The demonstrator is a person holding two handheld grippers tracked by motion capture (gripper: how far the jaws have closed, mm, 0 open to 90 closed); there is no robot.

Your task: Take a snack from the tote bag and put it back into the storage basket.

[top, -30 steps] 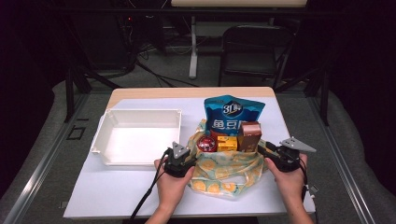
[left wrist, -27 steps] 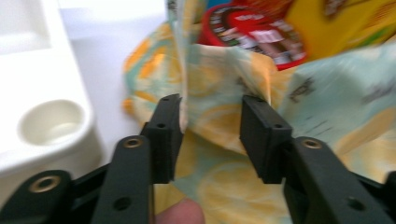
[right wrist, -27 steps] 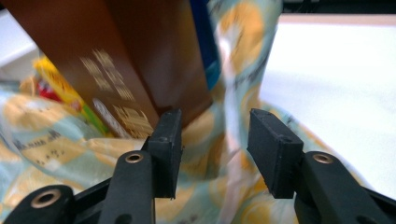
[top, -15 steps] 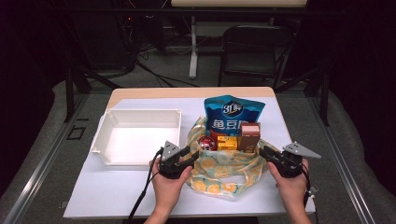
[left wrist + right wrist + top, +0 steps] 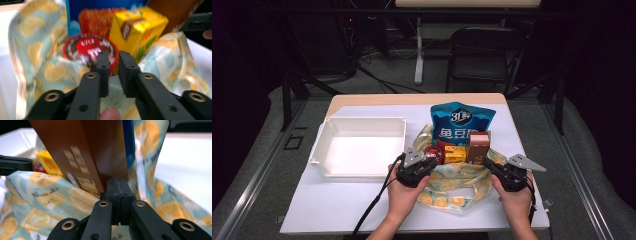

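Lemon-print bag (image 5: 457, 187): right jaws clamp rim, left jaws slightly parted; snacks inside, white tray (image 5: 359, 147) beside.

— Left tool (image 5: 424, 167)?
— Held low in the left hand (image 5: 404, 192), forearm coming in from the near edge, cable trailing back. Jaws nearly together, a narrow slit left between the tips (image 5: 113, 67); thumb tip just behind them.
— Right tool (image 5: 492, 167)?
— Gripped in the right hand (image 5: 514, 200), angled inward toward the left tool, grey plate on top. Jaws pressed flat together (image 5: 117, 192), no gap visible.
— Wrists?
— Both level, well apart.
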